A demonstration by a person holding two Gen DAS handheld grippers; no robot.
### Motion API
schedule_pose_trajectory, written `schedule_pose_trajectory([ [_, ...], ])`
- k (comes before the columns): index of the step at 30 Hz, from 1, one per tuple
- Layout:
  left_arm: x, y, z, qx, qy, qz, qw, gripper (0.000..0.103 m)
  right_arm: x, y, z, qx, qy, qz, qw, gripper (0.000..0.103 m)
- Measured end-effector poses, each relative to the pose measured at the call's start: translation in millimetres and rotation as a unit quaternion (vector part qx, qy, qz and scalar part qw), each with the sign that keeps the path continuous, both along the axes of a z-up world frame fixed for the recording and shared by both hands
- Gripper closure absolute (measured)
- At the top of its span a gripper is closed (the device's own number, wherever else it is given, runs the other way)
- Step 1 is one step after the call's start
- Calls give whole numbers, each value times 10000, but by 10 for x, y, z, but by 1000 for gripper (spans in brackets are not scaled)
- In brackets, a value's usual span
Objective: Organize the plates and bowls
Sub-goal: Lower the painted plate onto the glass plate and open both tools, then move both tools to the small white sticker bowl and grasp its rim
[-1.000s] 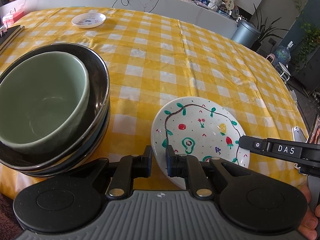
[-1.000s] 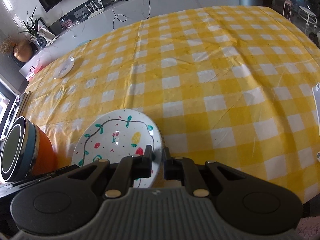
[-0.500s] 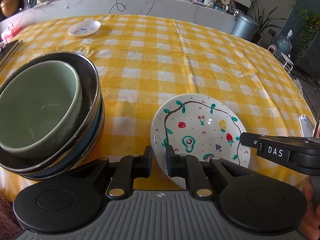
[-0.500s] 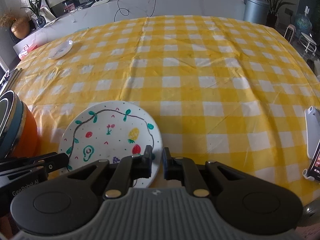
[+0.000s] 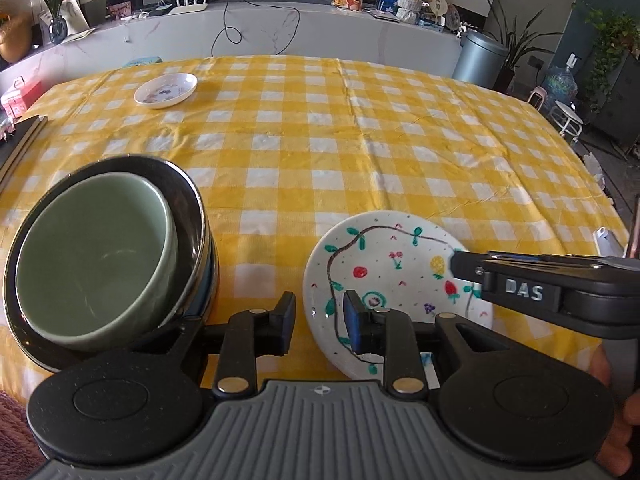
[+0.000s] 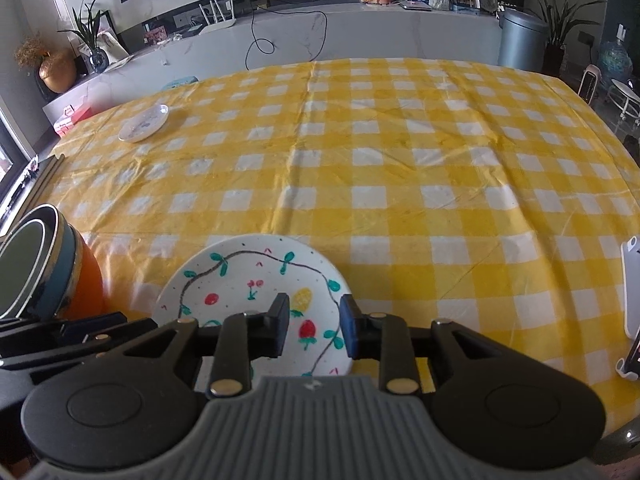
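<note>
- Your left tool [image 5: 318,322] sits at the near edge of the desk [image 5: 360,140] with its fingers parted — nothing between them. Its right finger overlaps the near-left rim of the painted plate [image 5: 394,280]; whether it touches, you cannot tell.
- Your right tool [image 6: 314,330] is parted as well, holding nothing; in its own view it hovers over the near-right part of the painted plate [image 6: 248,276], the rim showing in the gap.
- In the left wrist view your right tool [image 5: 520,284] comes in from the right, its tip over the plate's right side by the pineapple drawing.
- The painted plate lies flat on the yellow checked cloth, near the front edge, just beside the bowl stack.
- The stack: green bowl [image 5: 96,256] nested inside a dark bowl [image 5: 188,188], with blue and orange bowls under it — the orange side shows in the right wrist view [image 6: 86,284].
- Small white dish [image 5: 165,90] sits far back left on the desk, well apart from the rest.
- A white device [image 6: 631,280] lies at the right edge of the desk.
</note>
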State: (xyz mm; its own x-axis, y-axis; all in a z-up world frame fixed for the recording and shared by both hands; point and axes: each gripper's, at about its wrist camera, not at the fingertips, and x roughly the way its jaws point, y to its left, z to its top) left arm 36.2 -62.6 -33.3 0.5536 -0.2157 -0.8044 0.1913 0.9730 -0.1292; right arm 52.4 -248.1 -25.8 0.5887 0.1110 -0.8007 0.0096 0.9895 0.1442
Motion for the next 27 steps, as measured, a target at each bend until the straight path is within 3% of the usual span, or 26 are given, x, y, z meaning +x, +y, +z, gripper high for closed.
schedule_pose_trajectory([
  [5,99,78,133,-576,223,-90,9980,70,60,25,91,268,-249,-50,9993,68],
  [10,261,213,326,-777,196,-182,9966,70,163,29,139,421,-353,-169,9983,67],
  [14,445,332,511,-510,-44,-276,9983,70,307,69,129,524,-343,-167,9979,66],
  [20,717,520,716,232,-547,-575,9966,70,580,218,79,699,-279,7,9972,65],
  [27,1117,898,719,340,-812,-650,9940,70,890,381,71,1124,-118,186,9934,65],
])
